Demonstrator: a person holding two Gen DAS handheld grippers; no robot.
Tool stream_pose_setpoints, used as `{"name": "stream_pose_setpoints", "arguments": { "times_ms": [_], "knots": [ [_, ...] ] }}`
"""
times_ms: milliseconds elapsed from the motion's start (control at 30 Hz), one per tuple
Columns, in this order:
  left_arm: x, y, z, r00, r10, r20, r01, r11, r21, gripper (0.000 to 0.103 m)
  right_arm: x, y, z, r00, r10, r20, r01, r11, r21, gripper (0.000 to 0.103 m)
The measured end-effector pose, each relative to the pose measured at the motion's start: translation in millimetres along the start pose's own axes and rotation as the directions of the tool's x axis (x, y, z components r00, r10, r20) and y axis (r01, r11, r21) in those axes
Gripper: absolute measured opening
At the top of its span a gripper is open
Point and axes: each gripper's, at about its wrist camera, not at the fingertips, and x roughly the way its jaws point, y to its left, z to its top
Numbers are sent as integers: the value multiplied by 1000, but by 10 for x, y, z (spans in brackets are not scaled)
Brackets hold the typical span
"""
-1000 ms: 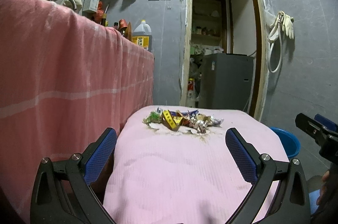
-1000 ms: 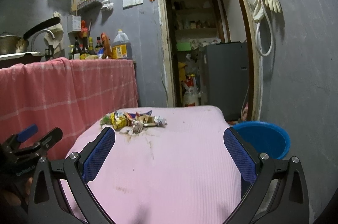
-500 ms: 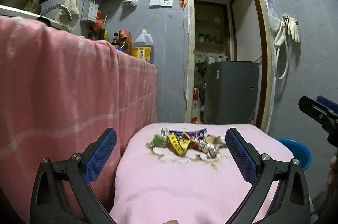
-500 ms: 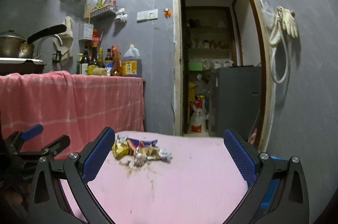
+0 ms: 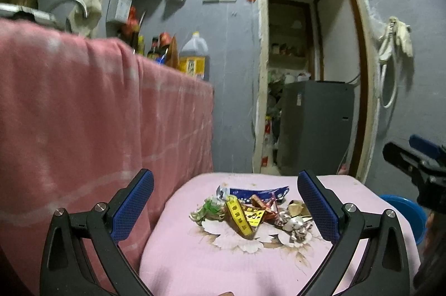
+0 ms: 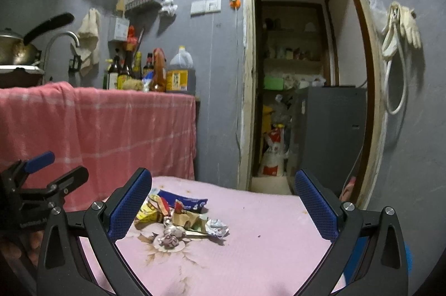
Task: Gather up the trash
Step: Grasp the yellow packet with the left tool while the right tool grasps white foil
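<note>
A pile of trash (image 5: 251,212), with crumpled wrappers, a yellow strip and a blue packet, lies on the pink cloth-covered table (image 5: 223,265). It also shows in the right wrist view (image 6: 181,220). My left gripper (image 5: 225,206) is open and empty, its blue pads on either side of the pile, which lies a little beyond them. My right gripper (image 6: 223,206) is open and empty, with the pile ahead toward its left finger. The right gripper also shows at the right edge of the left wrist view (image 5: 418,170), and the left gripper at the left edge of the right wrist view (image 6: 36,192).
A counter draped in a pink cloth (image 5: 97,114) stands close on the left, with bottles (image 6: 145,70) on top. A blue basin (image 5: 404,209) sits on the floor to the right. A doorway with a grey cabinet (image 5: 315,125) lies behind the table.
Both grippers have moved forward and lower toward the trash pile, which now looks larger and nearer between the fingers. Both stay open.
</note>
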Motion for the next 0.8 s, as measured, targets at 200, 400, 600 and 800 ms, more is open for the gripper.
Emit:
{"name": "stream_pose_setpoints", "arguments": {
  "times_ms": [200,400,600,800],
  "knots": [
    [339,81,-36,993,-1,-119,-5,999,-49,101,381,-142,-128,994,33,-104,-27,998,53,103],
    [660,162,-130,955,-77,-287,47,993,-109,100,760,-259,-253,961,73,-267,-43,992,118,103],
    [823,123,-166,917,-135,-376,93,987,-128,82,1073,-313,-393,894,122,-431,-66,988,143,80],
    [1041,122,-245,857,-194,-477,117,976,-186,60,1379,-362,-582,814,186,-551,-100,978,182,70]
  ]
}}
